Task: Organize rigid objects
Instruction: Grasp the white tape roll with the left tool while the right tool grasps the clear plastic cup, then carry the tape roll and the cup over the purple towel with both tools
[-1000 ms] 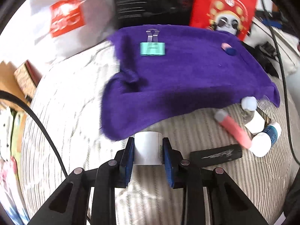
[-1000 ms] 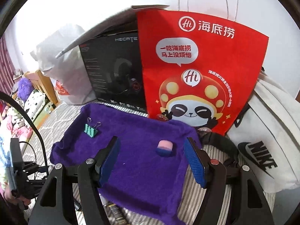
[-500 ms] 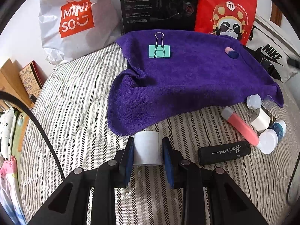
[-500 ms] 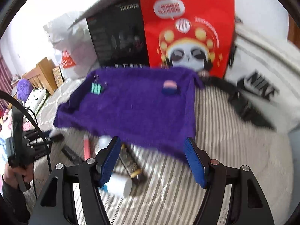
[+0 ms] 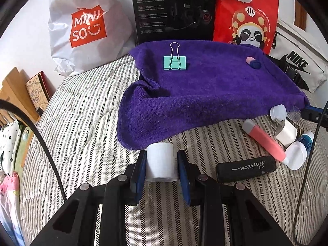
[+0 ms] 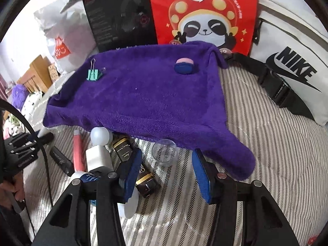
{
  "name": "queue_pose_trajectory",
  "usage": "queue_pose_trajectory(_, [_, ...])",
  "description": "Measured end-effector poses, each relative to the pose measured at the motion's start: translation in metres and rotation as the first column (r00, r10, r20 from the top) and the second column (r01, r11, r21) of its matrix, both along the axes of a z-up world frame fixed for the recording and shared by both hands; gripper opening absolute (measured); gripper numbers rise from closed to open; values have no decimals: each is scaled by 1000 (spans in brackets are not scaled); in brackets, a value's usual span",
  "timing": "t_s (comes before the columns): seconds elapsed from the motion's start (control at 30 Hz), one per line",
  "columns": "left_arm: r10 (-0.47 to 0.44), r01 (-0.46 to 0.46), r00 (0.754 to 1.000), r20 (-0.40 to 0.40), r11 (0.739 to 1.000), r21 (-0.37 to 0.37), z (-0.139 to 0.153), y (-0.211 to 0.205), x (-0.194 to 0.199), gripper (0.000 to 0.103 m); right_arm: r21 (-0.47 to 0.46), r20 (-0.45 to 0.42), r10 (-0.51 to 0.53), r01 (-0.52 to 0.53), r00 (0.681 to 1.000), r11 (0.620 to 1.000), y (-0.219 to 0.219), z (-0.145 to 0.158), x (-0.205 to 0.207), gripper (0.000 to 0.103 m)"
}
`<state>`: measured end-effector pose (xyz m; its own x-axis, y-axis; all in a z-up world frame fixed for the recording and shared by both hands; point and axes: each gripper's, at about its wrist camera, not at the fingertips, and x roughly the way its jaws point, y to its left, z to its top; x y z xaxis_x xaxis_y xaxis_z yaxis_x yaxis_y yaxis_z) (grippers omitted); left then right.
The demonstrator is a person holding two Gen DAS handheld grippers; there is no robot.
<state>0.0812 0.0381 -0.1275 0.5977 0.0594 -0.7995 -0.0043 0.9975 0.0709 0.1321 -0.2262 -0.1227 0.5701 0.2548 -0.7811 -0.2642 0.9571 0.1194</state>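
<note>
My left gripper is shut on a white cylindrical roll, held just in front of the purple towel. On the towel lie a teal binder clip and a pink-and-blue eraser. My right gripper is open above the striped bedding, with a clear suction cup lying between its fingers near the towel's front edge. To its left sits a pile: a pink tube, a white bottle, a dark gold-banded bottle and a black case.
A white Miniso bag, a black box, a red panda bag and a white Nike bag line the back. Its black strap lies on the bed. A person's hand holds the left gripper.
The right gripper has tilted down and moved closer to the bed, so the suction cup and bottles now lie between and beside its fingers. The left gripper, still holding the roll, has steadied.
</note>
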Motion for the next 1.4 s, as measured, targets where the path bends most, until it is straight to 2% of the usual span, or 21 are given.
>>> queue_pose_trajectory(0.13, [7, -7, 1000, -3, 1000, -22, 0, 2, 0, 28, -37, 7, -3, 4, 1000, 999, 6, -6, 6, 47])
queue_pose_trajectory(0.2, [6, -6, 1000, -4, 999, -32, 1, 3, 1, 28, -71, 7, -7, 8, 1000, 997, 8, -9, 9, 33])
queue_pose_trajectory(0.3, [4, -4, 1000, -4, 999, -36, 0, 4, 0, 28, -122, 20, 4, -1, 1000, 993, 9, -10, 8, 27])
queue_pose_trajectory(0.5, [-3, 3, 1000, 0, 999, -40, 0, 5, 0, 28, -117, 39, -12, 16, 999, 993, 1, -10, 5, 27])
queue_pose_trajectory(0.67, [-1, 1, 1000, 3, 999, -34, 0, 5, 0, 28, -99, 95, -30, 40, 995, 994, 0, -13, 0, 27])
queue_pose_trajectory(1.4, [16, -16, 1000, 27, 1000, 12, -1, -7, 2, 28, -93, 103, -28, 38, 994, 995, 1, -12, -2, 26])
